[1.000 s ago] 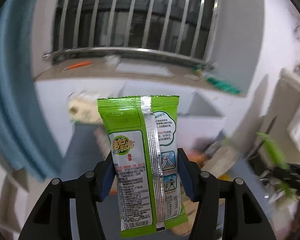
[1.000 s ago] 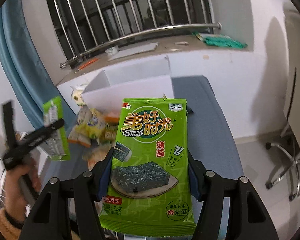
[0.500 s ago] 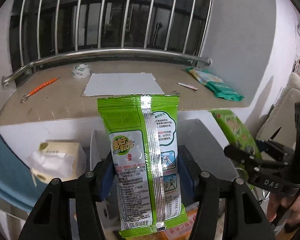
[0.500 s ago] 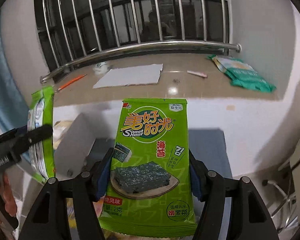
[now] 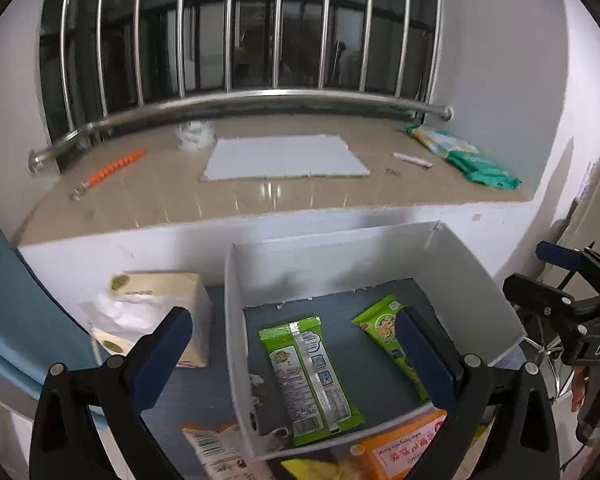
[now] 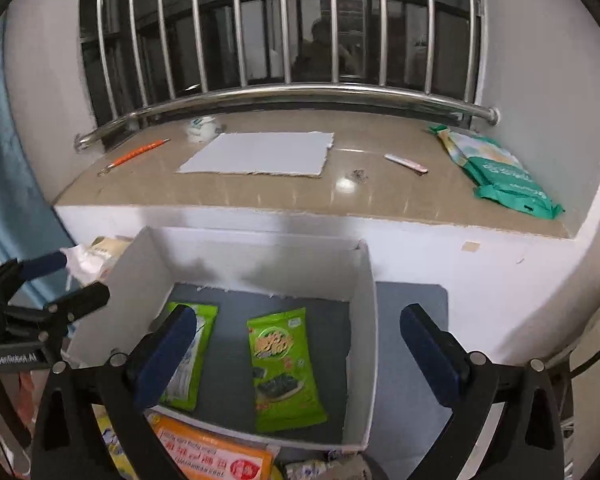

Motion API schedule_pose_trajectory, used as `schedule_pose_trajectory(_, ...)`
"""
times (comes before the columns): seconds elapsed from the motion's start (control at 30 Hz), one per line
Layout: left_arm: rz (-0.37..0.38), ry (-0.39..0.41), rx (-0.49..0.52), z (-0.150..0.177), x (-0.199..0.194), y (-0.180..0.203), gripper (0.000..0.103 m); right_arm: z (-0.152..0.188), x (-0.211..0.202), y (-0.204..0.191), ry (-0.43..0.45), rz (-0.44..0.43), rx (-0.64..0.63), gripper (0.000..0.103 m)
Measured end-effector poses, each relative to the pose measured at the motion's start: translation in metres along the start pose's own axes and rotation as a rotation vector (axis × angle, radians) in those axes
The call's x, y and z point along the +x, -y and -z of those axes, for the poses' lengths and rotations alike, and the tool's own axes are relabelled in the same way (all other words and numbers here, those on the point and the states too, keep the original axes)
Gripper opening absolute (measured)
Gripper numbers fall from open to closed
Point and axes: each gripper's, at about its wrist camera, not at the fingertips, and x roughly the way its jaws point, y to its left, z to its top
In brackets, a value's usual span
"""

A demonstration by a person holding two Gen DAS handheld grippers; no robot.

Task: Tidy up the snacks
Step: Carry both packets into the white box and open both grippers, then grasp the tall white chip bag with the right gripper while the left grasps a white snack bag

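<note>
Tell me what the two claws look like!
Both are black plastic frames with round silver screws and two fingers tipped with dark blue pads. The left claw shows white letters "GenRobot.AI" on its side in the right wrist view. The right claw shows white letters "DAS" in the left wrist view. No sleeves or cables can be seen.

Dark barred window (image 5: 240, 28), steel rail (image 5: 236, 102), tan sill (image 5: 260, 196), white walls (image 5: 500, 60).
</note>
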Motion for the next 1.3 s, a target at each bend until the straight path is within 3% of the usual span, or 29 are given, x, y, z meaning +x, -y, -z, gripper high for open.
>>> schedule_pose_trajectory(0.13,0.067,0.112,-0.028,0.011,-0.046,-0.005,0.103,0.012,-0.03,-0.009,0.05,-0.061,-0.027,0.103)
schedule_pose_trajectory(0.3,0.114,0.154,0.017,0.047,-0.105,0.008,0.103,0.036,-0.081,-0.013,0.107,-0.132,-0.014,0.103)
schedule_pose_trajectory(0.4,0.165,0.129,0.023,0.077,-0.133,0.017,0.103,0.062,-0.114,-0.015,0.156,-0.154,-0.005,0.103)
schedule_pose_trajectory(0.6,0.192,0.193,0.036,0.146,-0.184,0.028,0.103,0.137,-0.155,-0.018,0.187,-0.192,0.063,0.103)
schedule_pose_trajectory(0.77,0.195,0.176,0.037,0.19,-0.201,0.036,0.103,0.203,-0.156,-0.014,0.134,-0.168,0.22,0.103)
schedule_pose_trajectory(0.87,0.237,0.168,-0.007,0.209,-0.207,0.035,0.103,0.228,-0.151,-0.013,0.103,-0.185,0.27,0.103)
schedule_pose_trajectory(1.13,0.24,0.189,-0.047,0.221,-0.217,0.029,0.103,0.231,-0.124,-0.013,0.021,-0.148,0.323,0.103)
schedule_pose_trajectory(1.3,0.241,0.184,-0.092,0.224,-0.216,0.019,0.103,0.222,-0.09,-0.014,-0.008,-0.173,0.357,0.103)
